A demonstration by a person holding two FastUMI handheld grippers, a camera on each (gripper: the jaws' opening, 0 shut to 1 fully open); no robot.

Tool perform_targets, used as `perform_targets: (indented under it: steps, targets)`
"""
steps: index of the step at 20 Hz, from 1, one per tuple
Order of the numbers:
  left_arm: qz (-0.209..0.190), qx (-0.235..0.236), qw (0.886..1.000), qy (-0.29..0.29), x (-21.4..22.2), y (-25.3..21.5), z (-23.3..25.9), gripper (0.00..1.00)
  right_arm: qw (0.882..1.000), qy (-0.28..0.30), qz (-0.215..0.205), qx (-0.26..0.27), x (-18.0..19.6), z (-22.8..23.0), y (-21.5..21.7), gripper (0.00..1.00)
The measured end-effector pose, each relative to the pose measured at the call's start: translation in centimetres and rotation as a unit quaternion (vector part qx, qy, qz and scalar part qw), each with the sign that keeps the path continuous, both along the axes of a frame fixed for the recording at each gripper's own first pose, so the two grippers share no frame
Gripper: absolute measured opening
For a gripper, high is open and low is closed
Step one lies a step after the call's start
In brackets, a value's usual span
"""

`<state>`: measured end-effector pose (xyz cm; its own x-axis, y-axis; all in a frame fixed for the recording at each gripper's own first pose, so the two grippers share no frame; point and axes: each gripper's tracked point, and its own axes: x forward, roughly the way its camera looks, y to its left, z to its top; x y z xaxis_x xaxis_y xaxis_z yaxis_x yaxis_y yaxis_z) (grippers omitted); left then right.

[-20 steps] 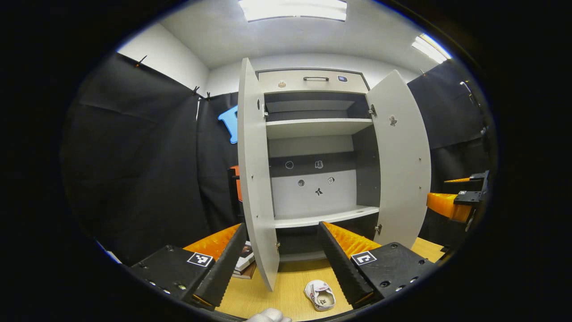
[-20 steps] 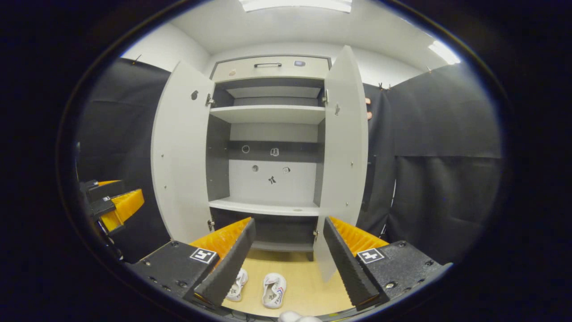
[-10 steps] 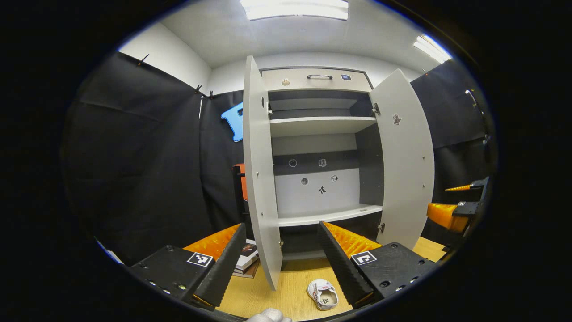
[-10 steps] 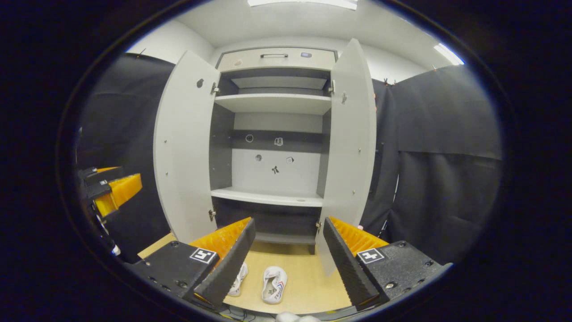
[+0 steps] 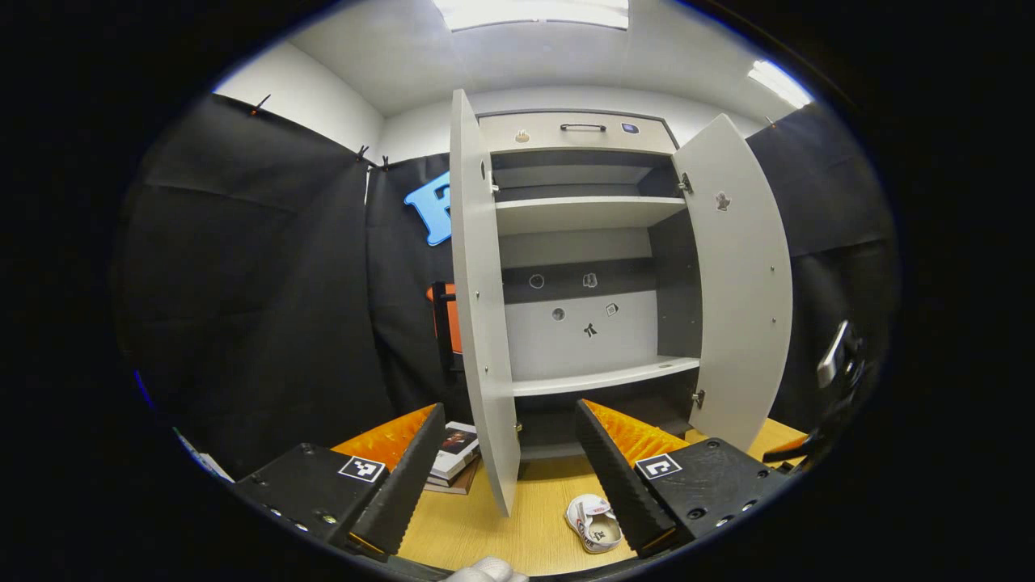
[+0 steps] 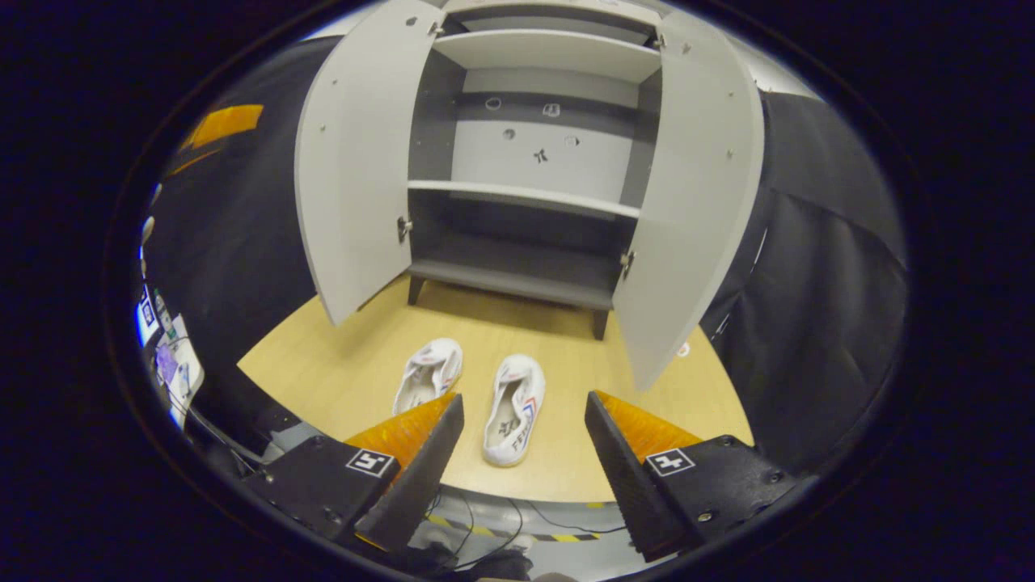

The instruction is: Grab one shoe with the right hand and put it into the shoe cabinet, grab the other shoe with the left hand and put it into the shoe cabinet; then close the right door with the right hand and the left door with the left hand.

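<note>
- My right gripper view looks down on both shoes: two white ones side by side on the wooden desk (image 6: 647, 453), the left shoe (image 6: 428, 376) and the right shoe (image 6: 515, 408), toes toward the shoe cabinet (image 6: 534, 153).
- My left gripper view catches just one shoe (image 5: 596, 523), low down beside my tool's right finger, plus a stack of books (image 5: 453, 465) on the desk left of the left door (image 5: 481, 299).
- Left tool (image 5: 508, 477): fingers spread wide, nothing between them, touching nothing.
- Right tool (image 6: 524, 469): also wide open and empty, hovering above the desk's near edge with the right shoe showing in the gap.
- Count: two shoes, both on the desk in front of the cabinet, none inside.
- Two cabinet doors, both swung open; the right door (image 6: 695, 210) stands out toward me.
- Shelves inside look bare, and small stickers dot the back panel.
</note>
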<state>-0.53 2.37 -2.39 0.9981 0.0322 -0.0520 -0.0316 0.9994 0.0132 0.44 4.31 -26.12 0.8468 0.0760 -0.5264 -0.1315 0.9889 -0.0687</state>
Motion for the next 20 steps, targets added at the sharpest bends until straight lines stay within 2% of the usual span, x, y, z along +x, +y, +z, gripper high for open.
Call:
perform_targets:
  steps: [4,12,16,17,18,19,20]
  targets:
    - [0.008,0.011,1.000,0.008,-0.3,0.3,-0.2,0.96,0.998,0.064,0.002,0.030,1.6,-6.9,2.5,0.90]
    - [0.045,0.023,0.998,0.023,-1.1,2.1,-0.4,0.96,0.994,0.097,-0.031,0.045,10.5,-14.9,3.5,0.80]
    - [0.050,0.013,0.998,0.027,-0.5,1.6,-0.9,0.96,0.990,0.107,-0.048,0.082,14.8,-17.4,4.0,0.62]
    - [0.051,0.012,0.998,0.026,-0.2,1.5,-1.0,0.96,0.989,0.104,-0.047,0.090,15.8,-17.6,4.4,0.67]
    - [0.054,0.012,0.998,0.027,0.3,1.3,-1.1,0.96,0.990,0.099,-0.052,0.088,16.9,-17.8,4.0,0.50]
    - [0.054,0.011,0.998,0.031,0.7,1.1,-1.3,0.96,0.989,0.100,-0.055,0.090,17.6,-18.0,3.5,0.58]
    - [0.055,0.009,0.998,0.036,1.1,0.9,-1.7,0.96,0.988,0.103,-0.060,0.096,18.4,-18.4,3.6,0.53]
